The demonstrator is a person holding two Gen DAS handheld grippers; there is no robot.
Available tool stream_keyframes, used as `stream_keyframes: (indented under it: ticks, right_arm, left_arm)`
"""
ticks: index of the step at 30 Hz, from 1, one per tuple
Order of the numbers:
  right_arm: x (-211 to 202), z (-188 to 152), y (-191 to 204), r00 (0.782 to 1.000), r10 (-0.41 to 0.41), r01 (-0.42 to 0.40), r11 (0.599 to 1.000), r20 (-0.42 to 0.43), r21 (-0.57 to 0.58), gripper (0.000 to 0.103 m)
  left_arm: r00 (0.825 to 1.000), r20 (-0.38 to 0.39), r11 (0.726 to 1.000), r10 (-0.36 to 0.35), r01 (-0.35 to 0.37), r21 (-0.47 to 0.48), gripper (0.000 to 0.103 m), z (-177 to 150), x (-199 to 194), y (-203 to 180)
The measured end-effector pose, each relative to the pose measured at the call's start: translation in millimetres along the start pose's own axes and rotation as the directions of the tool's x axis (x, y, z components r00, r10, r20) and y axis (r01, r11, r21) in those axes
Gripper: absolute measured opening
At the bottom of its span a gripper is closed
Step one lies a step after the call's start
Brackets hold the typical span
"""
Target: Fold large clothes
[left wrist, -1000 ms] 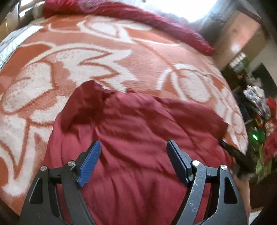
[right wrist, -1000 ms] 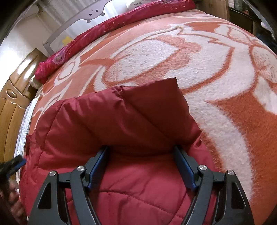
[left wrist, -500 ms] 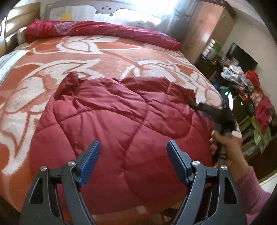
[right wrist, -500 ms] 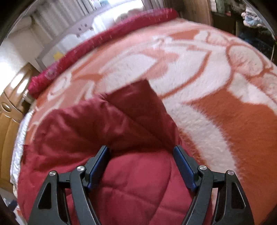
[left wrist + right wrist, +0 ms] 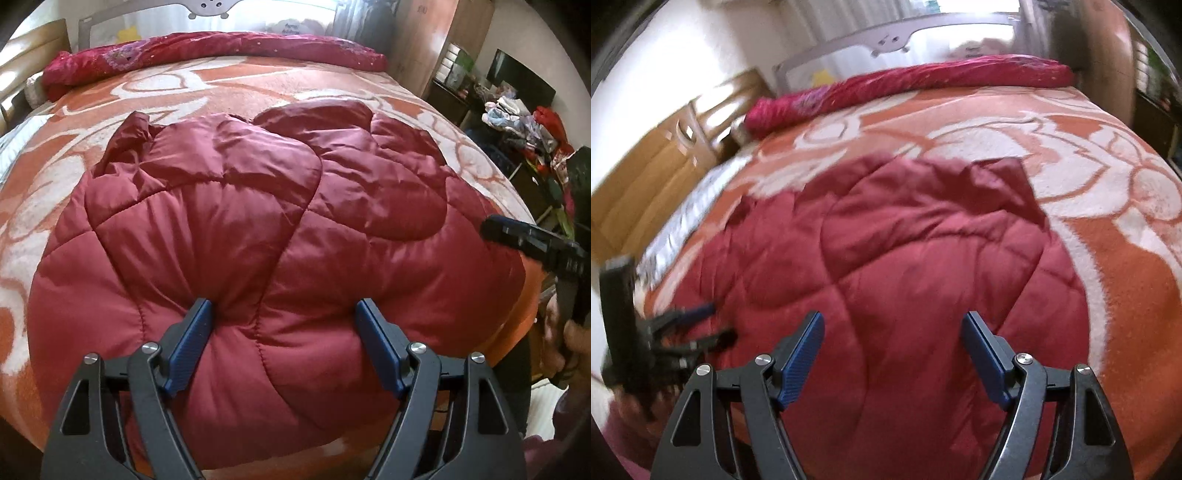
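Orange-white blanket (image 5: 229, 85) covers bed; red quilted jacket (image 5: 258, 229) on top; both jaws apart.

A dark red quilted puffer jacket (image 5: 258, 229) lay folded in a puffy, rumpled heap on the near part of the bed (image 5: 229, 85), one wrinkled corner sticking out at its far left.

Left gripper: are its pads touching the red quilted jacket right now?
Cannot tell. In the left wrist view the left gripper stands wide over the jacket; neither contact nor gap shows plainly.
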State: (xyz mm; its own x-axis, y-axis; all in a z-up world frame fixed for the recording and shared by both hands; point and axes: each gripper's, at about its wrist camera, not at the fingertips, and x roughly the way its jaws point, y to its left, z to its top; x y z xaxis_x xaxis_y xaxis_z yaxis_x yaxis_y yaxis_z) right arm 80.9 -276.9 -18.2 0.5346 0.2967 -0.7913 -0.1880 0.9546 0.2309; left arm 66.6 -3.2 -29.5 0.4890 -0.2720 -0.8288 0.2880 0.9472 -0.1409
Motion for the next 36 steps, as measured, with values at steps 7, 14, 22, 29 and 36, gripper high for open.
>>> stream_keyframes:
  ticks: [7, 14, 22, 29, 36]
  right_arm:
    - [31.4, -25.7, 5.5, 0.984, -0.153, 0.144, 0.985, -0.094, -0.099, 0.086]
    - [27.9, -51.4, -15.5, 0.986, -0.132, 0.133, 0.991, -0.099, 0.006, 0.087]
    - [18.8, -61.6, -12.8, 0.987, -0.146, 0.148, 0.989, -0.070, 0.029, 0.087]
    - [16.8, -57.1, -12.7, 0.987, -0.148, 0.150, 0.988, -0.060, 0.030, 0.087]
    - [-15.9, -36.8, 29.7, 0.990, -0.127, 0.132, 0.987, 0.054, -0.093, 0.086]
  left_arm:
    - [1.000, 0.004, 1.000, -0.007, 0.007, 0.004, 0.079, -1.2, -5.4, -1.9]
    - [0.998, 0.055, 0.999, -0.014, 0.016, -0.032, 0.078, -5.5, -33.6, 8.2]
    - [0.997, 0.044, 0.997, 0.059, -0.056, -0.050, 0.078, -12.6, -20.1, 24.5]
    - [0.995, 0.053, 0.996, 0.083, -0.082, -0.026, 0.081, -11.4, 3.2, 21.6]
    - [0.996, 0.036, 0.996, 0.080, -0.078, -0.040, 0.081, -9.9, 1.5, 22.2]
